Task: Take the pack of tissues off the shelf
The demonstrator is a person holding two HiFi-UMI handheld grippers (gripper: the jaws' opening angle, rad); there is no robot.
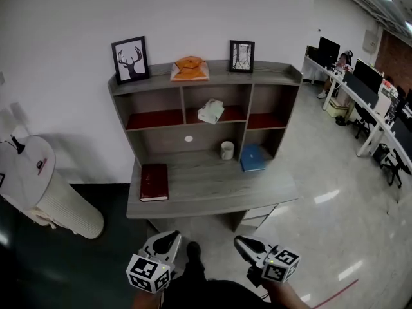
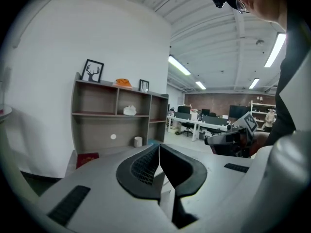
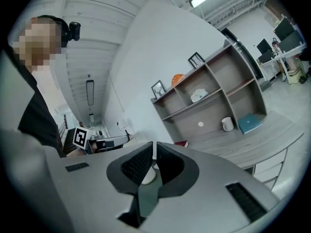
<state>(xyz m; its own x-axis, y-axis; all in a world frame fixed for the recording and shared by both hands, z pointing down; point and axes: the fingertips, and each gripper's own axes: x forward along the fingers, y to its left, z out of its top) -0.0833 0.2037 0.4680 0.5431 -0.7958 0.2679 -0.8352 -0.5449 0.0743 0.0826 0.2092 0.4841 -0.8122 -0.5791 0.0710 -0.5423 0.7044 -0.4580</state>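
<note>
A white soft pack of tissues (image 1: 210, 111) lies in the middle compartment of the grey shelf unit (image 1: 270, 73) on the desk. It also shows small and far off in the left gripper view (image 2: 129, 110) and the right gripper view (image 3: 199, 95). My left gripper (image 1: 168, 242) and right gripper (image 1: 243, 243) hang low at the bottom of the head view, well short of the desk's front edge. In its own view the left gripper (image 2: 159, 147) has its jaws pressed together with nothing between them. So does the right gripper (image 3: 154, 147).
On the desk lie a red book (image 1: 154, 181), a white mug (image 1: 226, 150) and a blue book (image 1: 253, 158). Two framed pictures (image 1: 131, 59) and an orange bundle (image 1: 190, 69) sit on the shelf top. A white ribbed cylinder (image 1: 45, 192) stands left; office desks (image 1: 367, 108) right.
</note>
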